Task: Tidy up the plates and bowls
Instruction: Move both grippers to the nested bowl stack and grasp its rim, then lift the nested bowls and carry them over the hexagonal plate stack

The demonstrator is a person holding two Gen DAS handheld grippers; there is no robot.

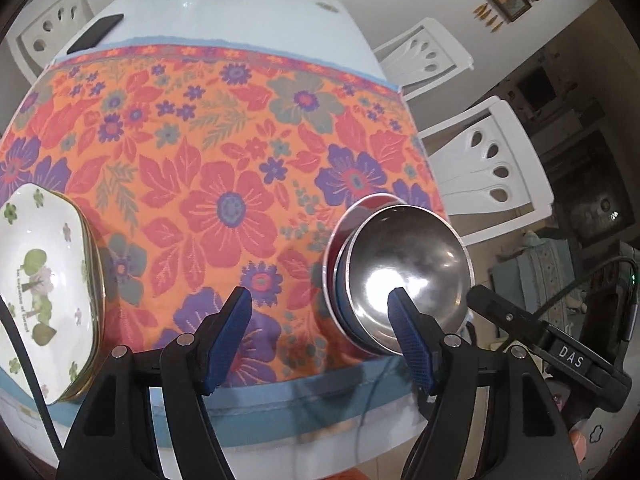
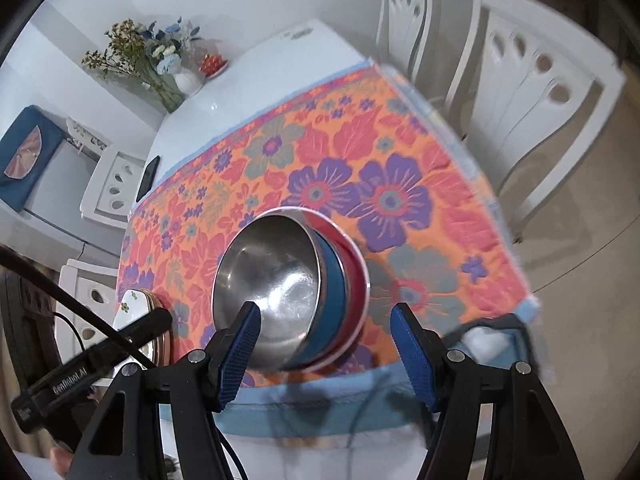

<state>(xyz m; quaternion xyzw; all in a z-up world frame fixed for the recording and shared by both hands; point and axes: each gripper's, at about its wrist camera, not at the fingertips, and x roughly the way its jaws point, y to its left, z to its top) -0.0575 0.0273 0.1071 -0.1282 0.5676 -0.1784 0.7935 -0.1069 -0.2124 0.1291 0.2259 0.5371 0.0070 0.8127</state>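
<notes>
Judging from how things lie, the sorting looks nearly finished: the bowls (image 2: 296,292) are nested as one stack, a steel one inside a blue one inside a red one, seen at the centre of the right wrist view, while the plates (image 1: 48,292) are piled at the left edge of the left wrist view. Both stacks are set on the floral cloth (image 1: 224,168), near its front hem and well apart.

The left gripper (image 1: 320,340) is held with its fingers spread wide and nothing between them; the right gripper (image 2: 324,348) is likewise wide open and empty, with the bowl stack just beyond its tips. If the stack is to be squared up, the rim should be approached slowly and level, since nested steel is likely to slide and tip.

The counter (image 1: 224,12) is white and glossy beyond the cloth; a dark phone (image 1: 96,32) is seen at upper left. White chairs (image 2: 532,80) and a vase of flowers (image 2: 160,60) are also visible.
</notes>
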